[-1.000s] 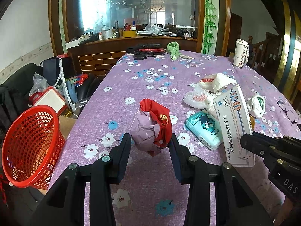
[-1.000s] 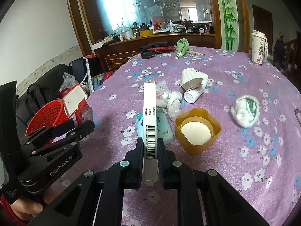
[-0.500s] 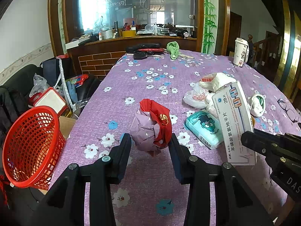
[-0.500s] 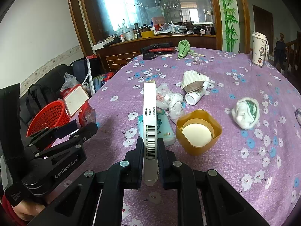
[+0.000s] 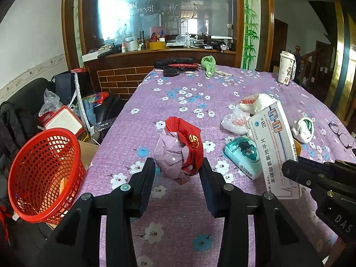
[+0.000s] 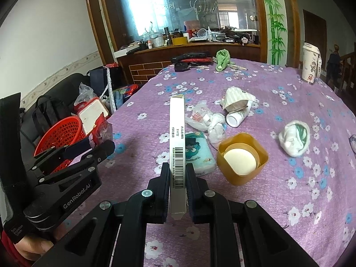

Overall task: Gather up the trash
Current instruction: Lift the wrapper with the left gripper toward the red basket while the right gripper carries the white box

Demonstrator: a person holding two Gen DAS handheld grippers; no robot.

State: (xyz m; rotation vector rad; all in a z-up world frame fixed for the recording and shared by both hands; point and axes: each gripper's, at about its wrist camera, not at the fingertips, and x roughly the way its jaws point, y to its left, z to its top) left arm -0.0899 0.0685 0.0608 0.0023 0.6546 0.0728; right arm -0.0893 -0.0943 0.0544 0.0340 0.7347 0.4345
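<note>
My left gripper (image 5: 178, 166) is shut on a crumpled pink and red wrapper (image 5: 180, 153) and holds it above the purple flowered table (image 5: 178, 93). My right gripper (image 6: 177, 173) is shut on a flat white medicine box (image 6: 177, 138), held on edge; the box also shows in the left wrist view (image 5: 276, 149). A red mesh basket (image 5: 42, 173) stands off the table's left edge, below the left gripper's left side; it also shows in the right wrist view (image 6: 60, 135).
On the table lie a teal tissue pack (image 6: 198, 153), an amber cup with a white lid inside (image 6: 242, 158), crumpled white bags (image 6: 209, 122), a white bottle with paper (image 6: 238, 109), a white-green wad (image 6: 293, 138), a paper cup (image 6: 310, 65), a green cloth (image 6: 222, 59). Bags and a sofa (image 5: 26, 102) crowd the left.
Both grippers keep their hold. The views have shifted only slightly; the medicine box sits a little higher and further right in the left wrist view.
</note>
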